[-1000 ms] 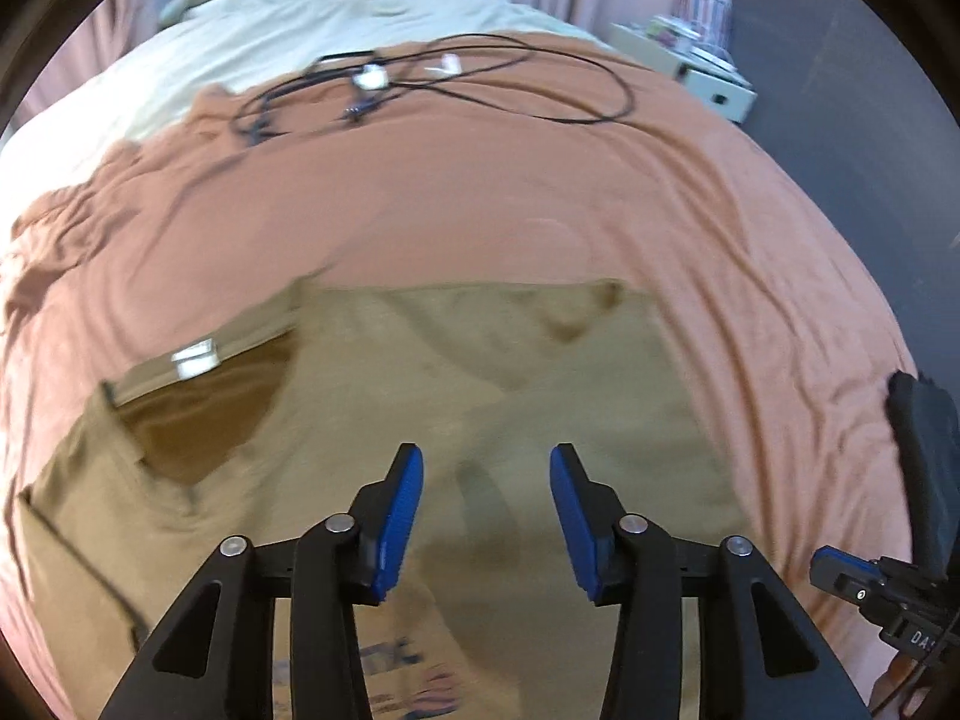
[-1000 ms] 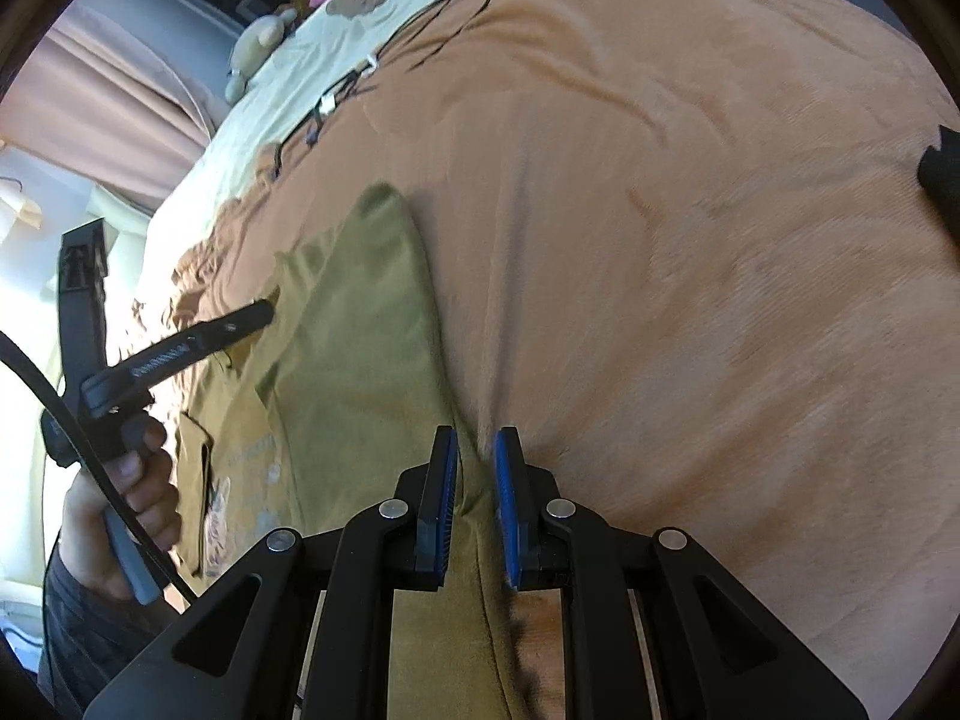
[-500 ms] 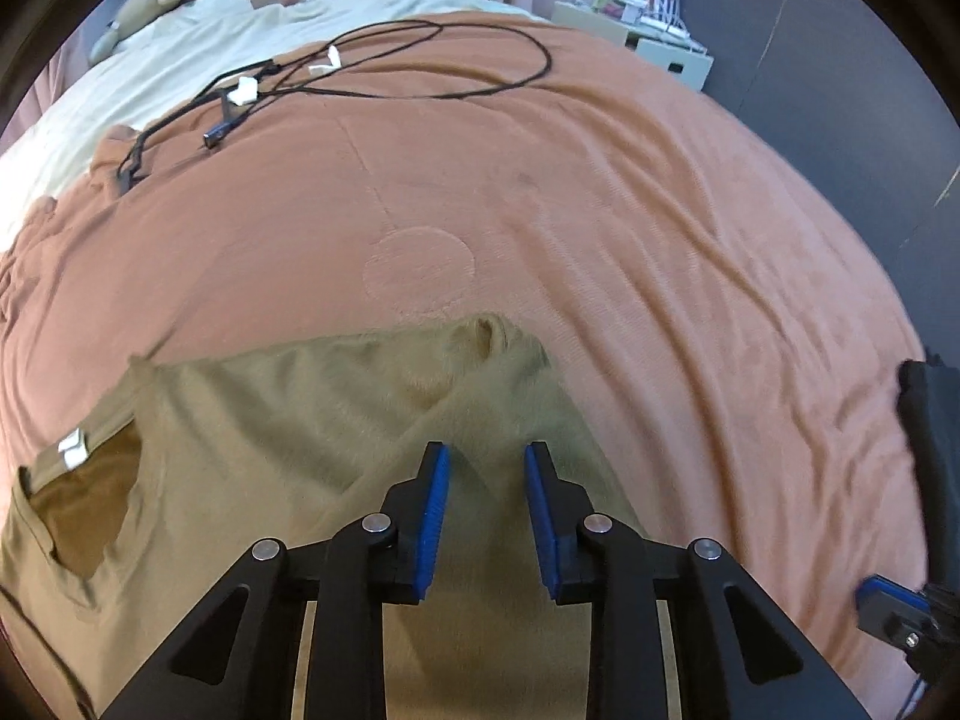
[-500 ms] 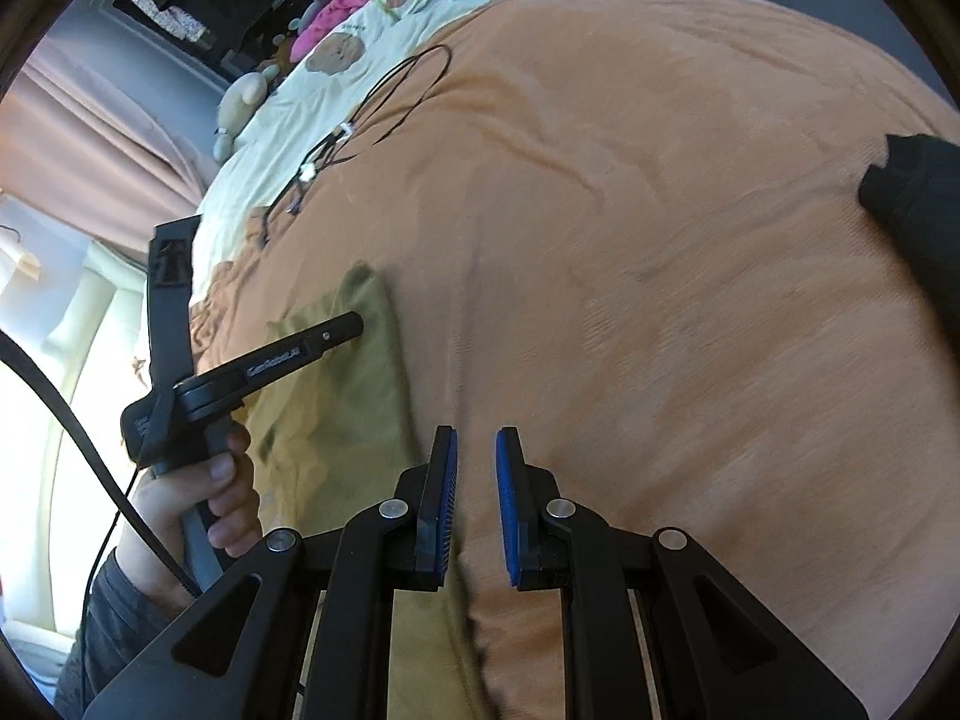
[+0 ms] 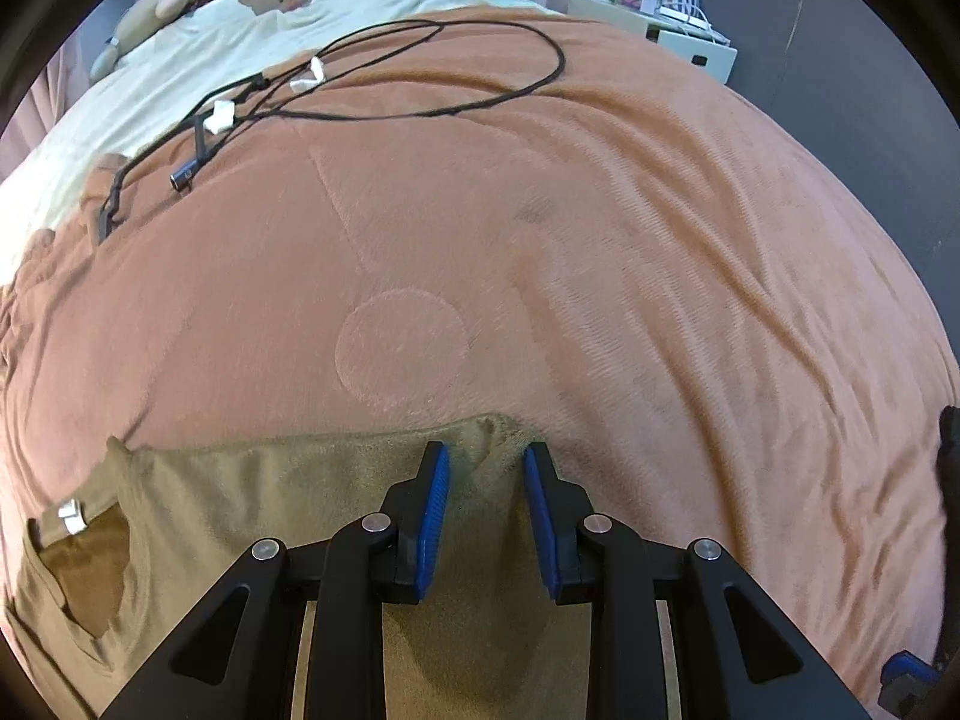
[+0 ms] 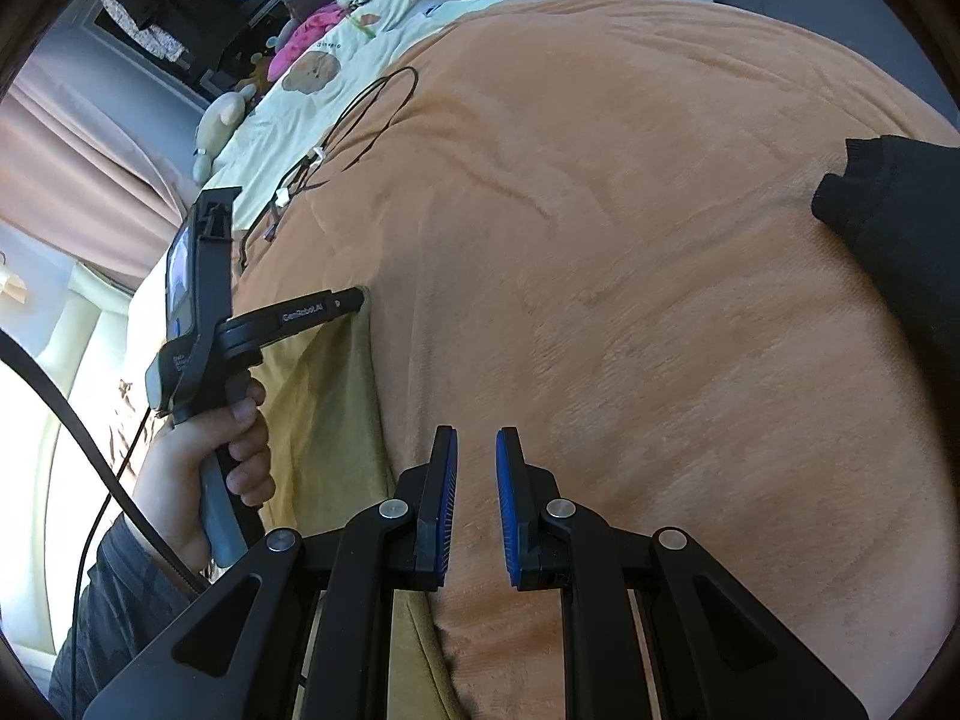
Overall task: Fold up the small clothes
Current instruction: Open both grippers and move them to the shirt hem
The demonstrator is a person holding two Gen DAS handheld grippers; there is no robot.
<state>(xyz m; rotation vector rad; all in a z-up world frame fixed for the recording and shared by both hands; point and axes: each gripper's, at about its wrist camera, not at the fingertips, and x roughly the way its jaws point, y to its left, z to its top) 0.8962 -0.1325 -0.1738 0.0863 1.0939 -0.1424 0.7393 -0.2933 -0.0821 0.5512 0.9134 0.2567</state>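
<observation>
Garment: the small olive-green cotton T-shirt (image 5: 252, 498) lies spread on the brown plush blanket (image 5: 540, 240) that covers the bed. Its neck opening with a white label sits toward your left, and a folded corner lies under your left tool.

Left gripper (image 5: 485, 465): your blue-padded jaws stand apart, straddling that raised corner of the shirt. They look released, not pinching the cloth.

Right gripper (image 6: 477, 468): your jaws show a narrow gap with only blanket visible between them, so they grasp nothing. The shirt's long edge runs just beside the left finger.

Step in hand: judging by the straight edge and flat panel, you are laying down a side fold, with both tools at that edge.

Next move: smooth the folded panel, then take a fresh hold for the following fold. That calls for a low approach so the pads catch only shirt fabric, not the blanket pile.

Nearby: a black cable (image 5: 420, 78) with white tags lies well apart, farther up the bed. A black cloth item (image 6: 900, 228) rests near your right side.
</observation>
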